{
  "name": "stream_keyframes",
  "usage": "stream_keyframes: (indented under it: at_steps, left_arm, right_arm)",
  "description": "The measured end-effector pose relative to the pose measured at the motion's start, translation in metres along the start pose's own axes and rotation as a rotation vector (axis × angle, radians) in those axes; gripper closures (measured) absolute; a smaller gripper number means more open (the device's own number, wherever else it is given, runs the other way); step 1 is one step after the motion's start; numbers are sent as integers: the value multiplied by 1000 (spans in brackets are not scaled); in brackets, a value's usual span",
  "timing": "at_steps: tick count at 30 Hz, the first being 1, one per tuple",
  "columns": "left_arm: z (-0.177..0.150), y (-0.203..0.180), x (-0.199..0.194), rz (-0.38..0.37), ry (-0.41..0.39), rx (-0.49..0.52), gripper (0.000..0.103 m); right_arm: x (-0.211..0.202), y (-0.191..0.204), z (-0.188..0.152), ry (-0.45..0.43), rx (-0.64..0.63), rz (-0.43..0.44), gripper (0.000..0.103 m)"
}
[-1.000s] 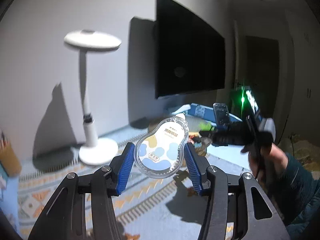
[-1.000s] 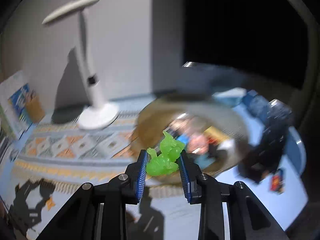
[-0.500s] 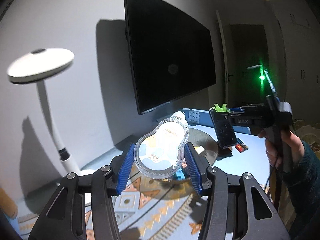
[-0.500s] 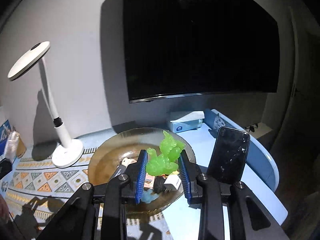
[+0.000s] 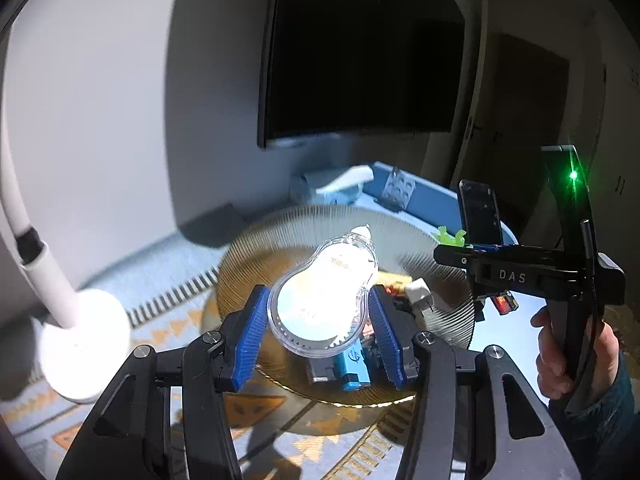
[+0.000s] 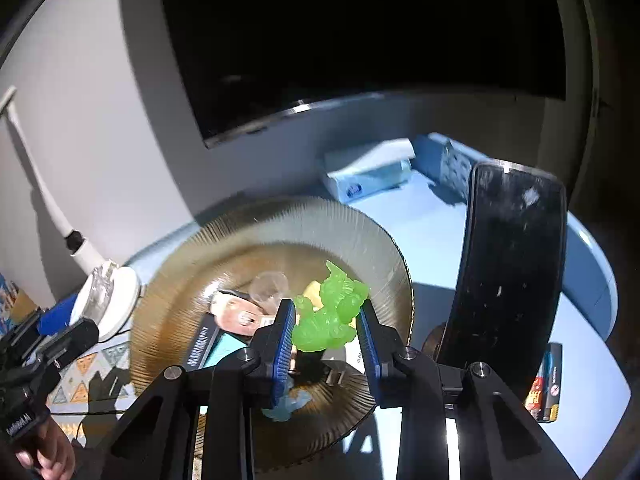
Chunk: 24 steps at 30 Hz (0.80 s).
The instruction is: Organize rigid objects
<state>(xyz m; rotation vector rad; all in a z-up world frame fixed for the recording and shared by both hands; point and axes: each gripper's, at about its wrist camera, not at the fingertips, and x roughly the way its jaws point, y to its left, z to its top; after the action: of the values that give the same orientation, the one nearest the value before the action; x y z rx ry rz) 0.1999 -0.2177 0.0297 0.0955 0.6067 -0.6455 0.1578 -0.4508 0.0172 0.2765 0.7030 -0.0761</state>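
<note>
My left gripper (image 5: 318,314) is shut on a clear bottle-shaped plastic case (image 5: 324,300) and holds it above the near side of a ribbed amber glass plate (image 5: 304,224). My right gripper (image 6: 326,330) is shut on a translucent green toy figure (image 6: 330,312) and holds it over the same plate (image 6: 248,220). The plate holds several small items, among them a blue piece (image 5: 354,366), a white block (image 5: 418,296), a pink card (image 6: 236,314) and a dark box (image 6: 202,344). The right gripper also shows in the left wrist view (image 5: 454,240), with the green toy (image 5: 448,235) at its tip.
A black phone (image 6: 508,272) stands upright on a holder right of the plate. A tissue box (image 6: 368,174) and a blue brick-shaped container (image 6: 452,168) lie behind. A white lamp base (image 5: 84,344) stands left of the plate. A small red-black pack (image 6: 546,386) lies at the right.
Both grippers have tilted down and moved closer to the plate, each still holding its object. The plate and phone now fill more of both views.
</note>
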Motion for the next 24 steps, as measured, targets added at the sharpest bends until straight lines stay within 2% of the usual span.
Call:
stream_keyframes:
  at_steps: [7, 8, 9, 10, 11, 12, 13, 18, 24]
  left_arm:
    - [-2, -1, 20, -22, 44, -17, 54]
    - [-2, -1, 22, -37, 54, -16, 50]
    - [-2, -1, 23, -49, 59, -15, 40]
    - [-2, 0, 21, -40, 51, -20, 36]
    - [-1, 2, 17, -33, 37, -27, 32]
    - [0, 4, 13, -35, 29, -34, 32]
    - [1, 9, 3, -37, 21, -50, 32]
    - [8, 28, -56, 23, -68, -83, 32]
    - [1, 41, -130, 87, -151, -124, 32]
  right_arm:
    - [11, 6, -4, 40, -9, 60, 73]
    - [12, 6, -5, 44, -4, 66, 73]
    - [12, 5, -4, 47, 2, 71, 71]
    - [11, 3, -5, 52, 19, 83, 65]
    - [7, 1, -5, 47, 32, 95, 62]
    - [3, 0, -5, 36, 41, 104, 53]
    - [-7, -4, -5, 4, 52, 112, 45]
    - [-54, -10, -7, -92, 79, 117, 45]
    - [-94, 6, -8, -145, 68, 144, 42]
